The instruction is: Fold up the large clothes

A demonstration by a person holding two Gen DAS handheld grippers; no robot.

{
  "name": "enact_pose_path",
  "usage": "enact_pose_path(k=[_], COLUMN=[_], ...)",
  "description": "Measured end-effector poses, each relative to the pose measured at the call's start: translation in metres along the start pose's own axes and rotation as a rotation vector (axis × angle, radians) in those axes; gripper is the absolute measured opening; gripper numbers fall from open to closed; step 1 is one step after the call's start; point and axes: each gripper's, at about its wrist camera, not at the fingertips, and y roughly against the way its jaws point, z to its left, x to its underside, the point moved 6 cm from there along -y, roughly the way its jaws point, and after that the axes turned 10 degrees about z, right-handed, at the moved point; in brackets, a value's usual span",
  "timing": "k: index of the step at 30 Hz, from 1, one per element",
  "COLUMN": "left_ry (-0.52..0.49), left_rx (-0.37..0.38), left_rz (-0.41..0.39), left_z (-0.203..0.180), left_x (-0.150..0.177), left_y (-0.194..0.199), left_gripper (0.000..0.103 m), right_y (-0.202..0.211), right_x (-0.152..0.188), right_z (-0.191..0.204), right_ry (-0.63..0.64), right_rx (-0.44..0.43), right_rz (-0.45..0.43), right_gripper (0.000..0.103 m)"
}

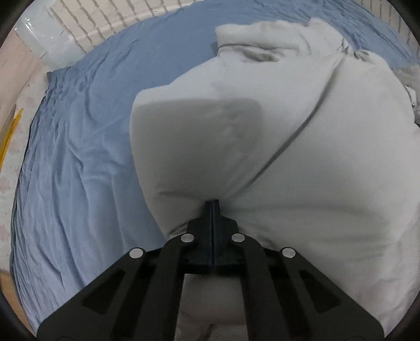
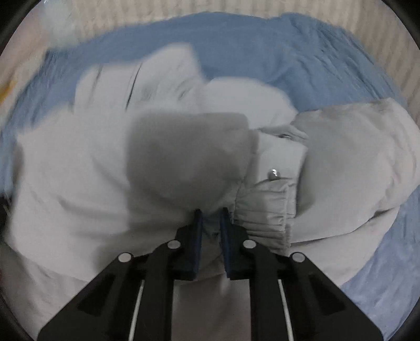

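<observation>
The white puffy jacket (image 1: pixel 302 147) lies bunched in a soft heap on the bed, spread over the wrinkled blue sheet (image 1: pixel 78 157), and both of my tools are dug into its near edge. My left gripper (image 1: pixel 212 206) has its jaws pressed fully together, tips sunk into a crease of the white fabric, so a thin fold seems pinched there, though the cloth hides the very tips. A dark seam line runs diagonally up the jacket from that spot. My right gripper (image 2: pixel 211 216) has its jaws drawn close with a narrow gap, and a bunch of the white fabric is clamped between the blue pads. Just beside it sits an elastic gathered cuff (image 2: pixel 265 212) with a shiny metal snap (image 2: pixel 273 173) above it. Beyond the sheet, a pale brick-patterned wall (image 1: pixel 105 21) curves around.
</observation>
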Motion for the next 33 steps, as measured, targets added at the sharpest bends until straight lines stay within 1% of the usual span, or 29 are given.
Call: enact_pose_path(k=[1, 2, 3, 4, 5, 6, 7, 8, 9, 10, 11, 12, 14, 15, 16, 17, 18, 20, 22, 23, 24, 25, 26, 27, 28, 29, 30, 31, 33], left_ry=[0.006, 0.013, 0.026, 0.037, 0.045, 0.054, 0.066, 0.074, 0.084, 0.082, 0.078, 0.077, 0.073, 0.074, 0.076, 0.080, 0.083, 0.084, 0.076, 0.069, 0.064, 0.060, 0.059, 0.057, 0.059, 0.061, 0.061, 0.057, 0.044], left_rx=[0.006, 0.010, 0.020, 0.042, 0.063, 0.069, 0.055, 0.046, 0.041, 0.045, 0.050, 0.052, 0.065, 0.070, 0.072, 0.073, 0.073, 0.074, 0.064, 0.053, 0.046, 0.038, 0.032, 0.024, 0.023, 0.027, 0.034, 0.037, 0.033], left_rz=[-0.001, -0.002, -0.013, -0.035, -0.065, -0.106, -0.144, -0.167, -0.204, -0.220, -0.231, -0.239, -0.257, -0.260, -0.257, -0.250, -0.244, -0.236, -0.240, -0.241, -0.241, -0.240, -0.238, -0.232, -0.227, -0.224, -0.220, -0.218, -0.221], left_z=[0.001, 0.002, 0.004, 0.007, 0.010, 0.015, 0.020, 0.023, 0.027, 0.028, 0.029, 0.029, 0.028, 0.026, 0.026, 0.026, 0.025, 0.024, 0.024, 0.023, 0.025, 0.024, 0.024, 0.023, 0.023, 0.023, 0.023, 0.022, 0.020], left_x=[-0.001, -0.003, -0.003, -0.003, -0.002, -0.001, -0.001, 0.000, 0.001, 0.001, 0.002, 0.003, 0.005, 0.006, 0.006, 0.003, 0.001, -0.002, 0.007, 0.009, 0.013, 0.012, 0.012, 0.012, 0.012, 0.012, 0.014, 0.015, 0.018], left_y=[0.001, 0.003, 0.008, 0.015, 0.023, 0.032, 0.041, 0.046, 0.054, 0.059, 0.062, 0.064, 0.069, 0.068, 0.067, 0.064, 0.062, 0.058, 0.060, 0.061, 0.062, 0.061, 0.060, 0.058, 0.057, 0.055, 0.054, 0.054, 0.051], left_gripper=[0.000, 0.000, 0.000, 0.003, 0.010, 0.022, 0.054, 0.075, 0.077, 0.077, 0.076, 0.076, 0.075, 0.074, 0.073, 0.071, 0.070, 0.069, 0.069, 0.069, 0.069, 0.069, 0.069, 0.069, 0.069, 0.069, 0.069, 0.069, 0.070], right_y=[-0.001, 0.004, 0.014, 0.033, 0.062, 0.077, 0.094, 0.111, 0.116, 0.118, 0.118, 0.113, 0.104, 0.098, 0.092, 0.084, 0.077, 0.057, 0.039, 0.029, 0.028, 0.033, 0.040, 0.045, 0.048, 0.047, 0.047, 0.048, 0.046], right_x=[0.001, 0.000, 0.000, 0.002, 0.005, 0.011, 0.014, 0.021, 0.025, 0.032, 0.038, 0.045, 0.057, 0.069, 0.076, 0.083, 0.084, 0.082, 0.063, 0.046, 0.031, 0.014, -0.009, -0.022, -0.033, -0.036, -0.033, -0.023, -0.004], right_z=[0.006, 0.009, 0.007, 0.000, -0.013, -0.027, -0.043, -0.068, -0.084, -0.112, -0.131, -0.165, -0.212, -0.244, -0.262, -0.281, -0.294, -0.308, -0.307, -0.301, -0.293, -0.286, -0.270, -0.259, -0.249, -0.248, -0.253, -0.263, -0.285], right_ry=[0.031, 0.042, 0.036, 0.019, -0.005, -0.017, -0.035, -0.064, -0.081, -0.118, -0.142, -0.207, -0.329, -0.424, -0.487, -0.545, -0.585, -0.644, -0.640, -0.596, -0.543, -0.499, -0.423, -0.377, -0.328, -0.320, -0.344, -0.403, -0.534], right_rx=[0.042, 0.039, -0.006, -0.084, -0.125, -0.114, -0.085, -0.042, -0.018, 0.029, 0.050, 0.078, 0.085, 0.084, 0.077, 0.076, 0.075, 0.041, 0.017, 0.029, 0.041, 0.050, 0.052, 0.042, 0.042, 0.080, 0.108, 0.107, 0.019], right_rz=[-0.007, -0.004, -0.012, -0.045, -0.109, -0.143, -0.187, -0.225, -0.232, -0.229, -0.223, -0.209, -0.192, -0.186, -0.182, -0.174, -0.162, -0.131, -0.096, -0.076, -0.080, -0.093, -0.130, -0.154, -0.163, -0.139, -0.130, -0.138, -0.155], right_gripper=[0.014, 0.015, 0.015, 0.016, 0.027, 0.050, 0.062, 0.070, 0.070, 0.070, 0.070, 0.070, 0.070, 0.069, 0.069, 0.063, 0.049, 0.040, 0.036, 0.033, 0.029, 0.028, 0.028, 0.029, 0.033, 0.046, 0.053, 0.057, 0.071])
